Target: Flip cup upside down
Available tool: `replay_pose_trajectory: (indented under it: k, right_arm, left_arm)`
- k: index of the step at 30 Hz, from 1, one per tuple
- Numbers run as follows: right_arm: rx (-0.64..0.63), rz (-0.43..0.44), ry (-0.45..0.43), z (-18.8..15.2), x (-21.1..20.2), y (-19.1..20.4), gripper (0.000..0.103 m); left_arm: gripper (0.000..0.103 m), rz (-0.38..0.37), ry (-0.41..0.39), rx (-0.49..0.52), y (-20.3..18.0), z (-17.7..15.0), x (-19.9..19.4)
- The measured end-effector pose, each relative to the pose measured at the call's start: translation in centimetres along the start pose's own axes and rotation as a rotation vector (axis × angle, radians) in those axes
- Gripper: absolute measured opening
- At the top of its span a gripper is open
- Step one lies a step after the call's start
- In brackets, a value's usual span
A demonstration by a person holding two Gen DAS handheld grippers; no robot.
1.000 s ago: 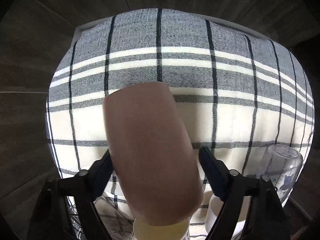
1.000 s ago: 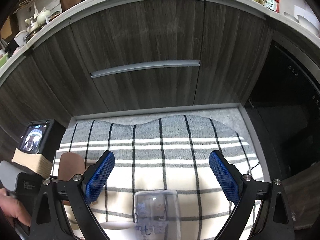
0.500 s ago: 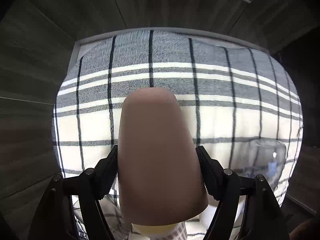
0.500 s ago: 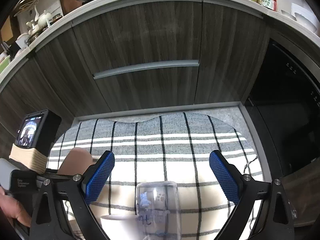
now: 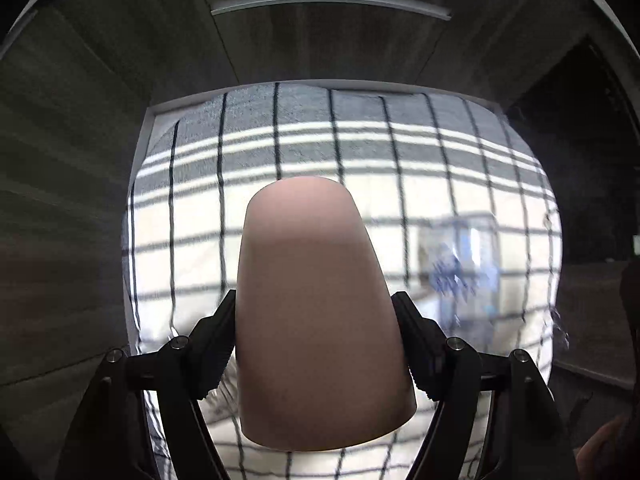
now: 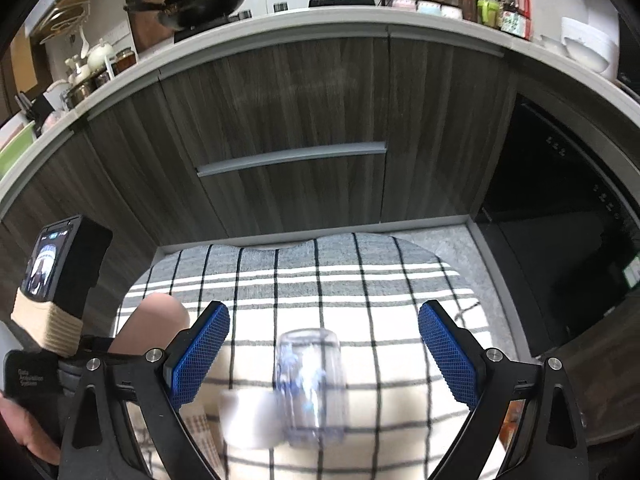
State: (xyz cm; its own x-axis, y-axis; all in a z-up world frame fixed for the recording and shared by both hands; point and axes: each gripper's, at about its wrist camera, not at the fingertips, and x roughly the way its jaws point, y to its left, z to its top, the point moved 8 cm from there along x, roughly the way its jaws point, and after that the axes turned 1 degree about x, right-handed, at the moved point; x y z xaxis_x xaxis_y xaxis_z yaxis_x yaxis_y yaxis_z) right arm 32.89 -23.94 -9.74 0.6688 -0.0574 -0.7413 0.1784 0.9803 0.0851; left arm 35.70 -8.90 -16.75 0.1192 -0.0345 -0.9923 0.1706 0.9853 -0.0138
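The left tongs, clamped on the matte pink tapered cup, have levelled it, seemingly inverted, while the right tongs gape empty.

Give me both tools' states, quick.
Left tool: shut on the pink cup, closed end pointing away from the camera.
Right tool: open, holding nothing; a clear glass sits between its fingers, untouched.

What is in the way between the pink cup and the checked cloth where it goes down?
Nothing visible. The left tool grips the smooth pink cup over bare plaid cloth; the clear glass stands off to its right.
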Motion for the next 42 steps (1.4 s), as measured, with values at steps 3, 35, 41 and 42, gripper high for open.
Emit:
replay_pose_trajectory:
  k: [3, 35, 41, 42]
  right_arm:
    - [0.000, -0.002, -0.013, -1.0, -2.5, -0.9, 0.095]
    - [0.011, -0.122, 0.210, -23.8, -9.6, -10.4, 0.095]
    - [0.000, -0.124, 0.224, -24.7, -9.6, -10.3, 0.095]
    - [0.002, -0.122, 0.225, -24.8, -9.6, -10.3, 0.095]
  left_arm:
    - [0.073, -0.013, -0.024, 0.018, -1.3, -2.7, -1.4]
    - [0.071, -0.034, -0.109, 0.194, -9.8, -23.3, 6.3]
    - [0.071, -0.023, -0.128, 0.214, -9.9, -23.7, 6.4]
    - [0.071, -0.022, -0.129, 0.218, -9.9, -23.7, 6.4]
